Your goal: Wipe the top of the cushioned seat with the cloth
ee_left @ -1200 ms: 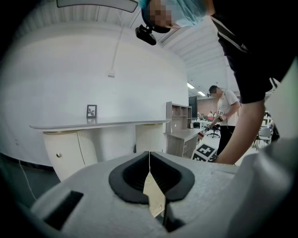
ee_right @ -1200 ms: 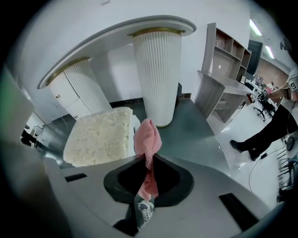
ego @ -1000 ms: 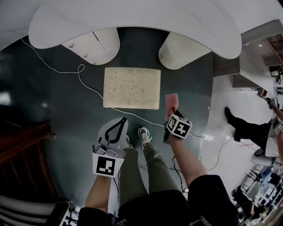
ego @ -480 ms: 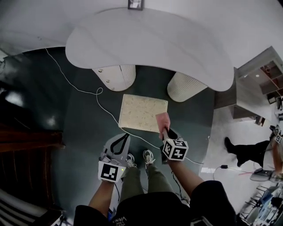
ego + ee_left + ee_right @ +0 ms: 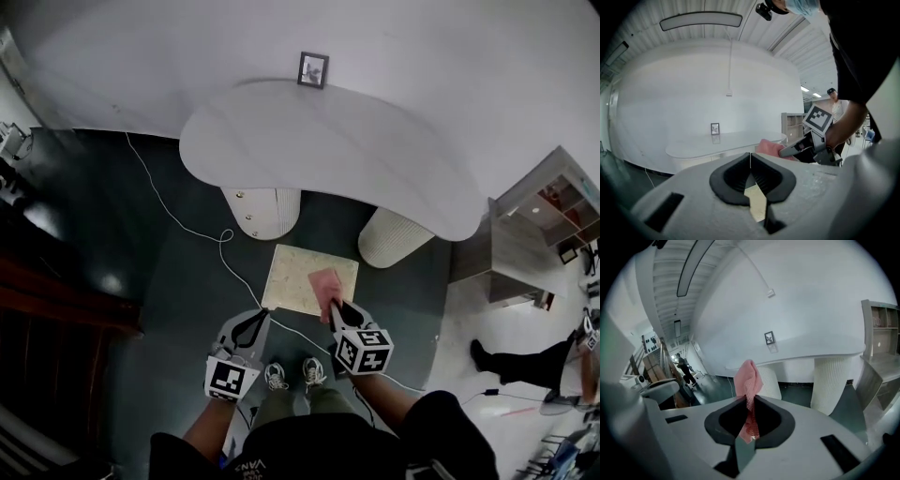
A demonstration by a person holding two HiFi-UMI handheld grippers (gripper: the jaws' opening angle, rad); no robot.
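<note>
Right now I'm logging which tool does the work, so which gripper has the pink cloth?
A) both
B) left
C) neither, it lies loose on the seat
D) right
D: the right gripper view shows the cloth pinched between the jaws of the right gripper, while the left gripper has its jaws together on nothing.

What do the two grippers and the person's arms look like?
The left gripper and the right gripper each have a light grey shell and black ribbed pads that form a V-shaped mouth. Each carries a white cube with black square markers. The person wears a black top with short sleeves.
</note>
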